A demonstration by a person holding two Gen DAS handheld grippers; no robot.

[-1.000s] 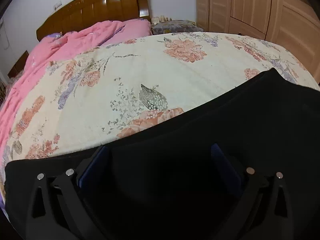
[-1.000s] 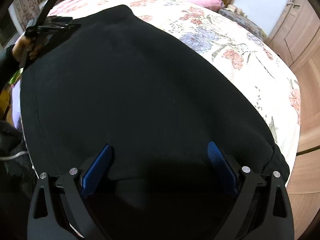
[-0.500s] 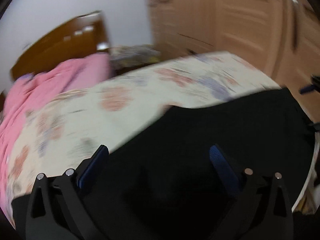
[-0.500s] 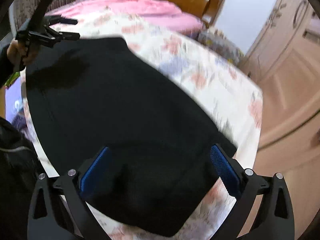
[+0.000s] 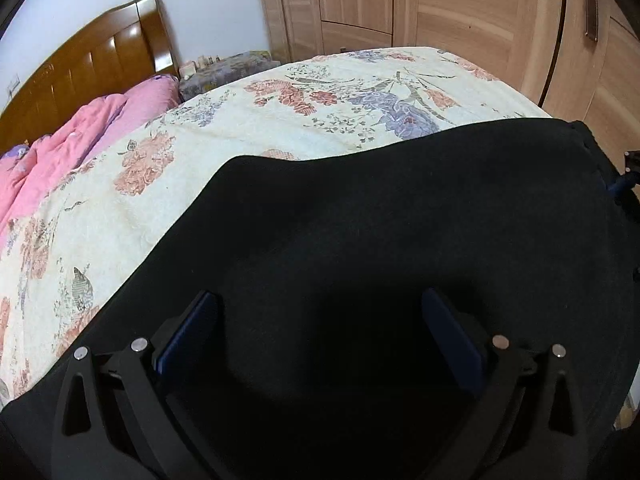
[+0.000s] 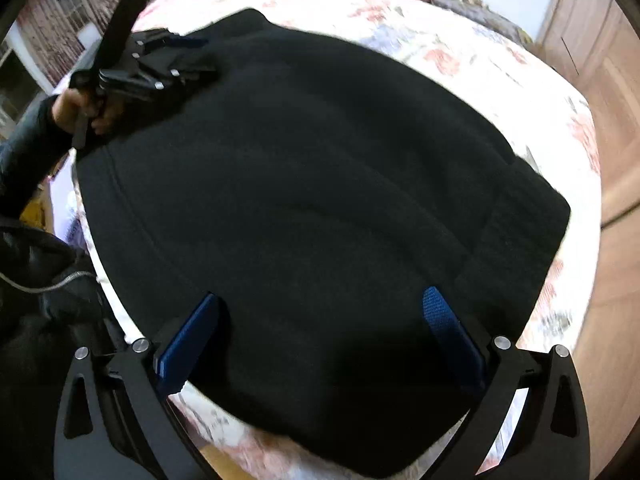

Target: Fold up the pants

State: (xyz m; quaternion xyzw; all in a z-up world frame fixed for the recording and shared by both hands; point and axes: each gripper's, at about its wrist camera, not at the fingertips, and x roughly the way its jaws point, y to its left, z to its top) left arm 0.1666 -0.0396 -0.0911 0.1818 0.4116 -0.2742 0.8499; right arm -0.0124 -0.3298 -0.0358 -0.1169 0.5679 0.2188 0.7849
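Note:
The black pants (image 6: pixel 300 180) lie spread flat on a floral bed cover (image 5: pixel 280 120), with a ribbed band (image 6: pixel 516 232) at their right end. My right gripper (image 6: pixel 321 296) hovers over the pants' near edge, open, its blue pads wide apart and nothing pinched between them. At the pants' other end my left gripper (image 5: pixel 319 296) also stands open above the cloth. In the right wrist view the left gripper (image 6: pixel 206 58) shows at the top left, held by a hand (image 6: pixel 76 108), its fingers lying over the pants' far corner.
A pink quilt (image 5: pixel 80 132) is bunched by the wooden headboard (image 5: pixel 80 68). A cluttered nightstand (image 5: pixel 228 68) and wooden wardrobe doors (image 5: pixel 440 0) stand past the bed. Wooden floor (image 6: pixel 616 280) borders the bed's right side. The person's dark jacket (image 6: pixel 36 272) is at the left.
The left wrist view has swung right, from headboard toward wardrobe, with more pants under it. The right gripper drew back, so the pants' near edge and the bed's edge now show.

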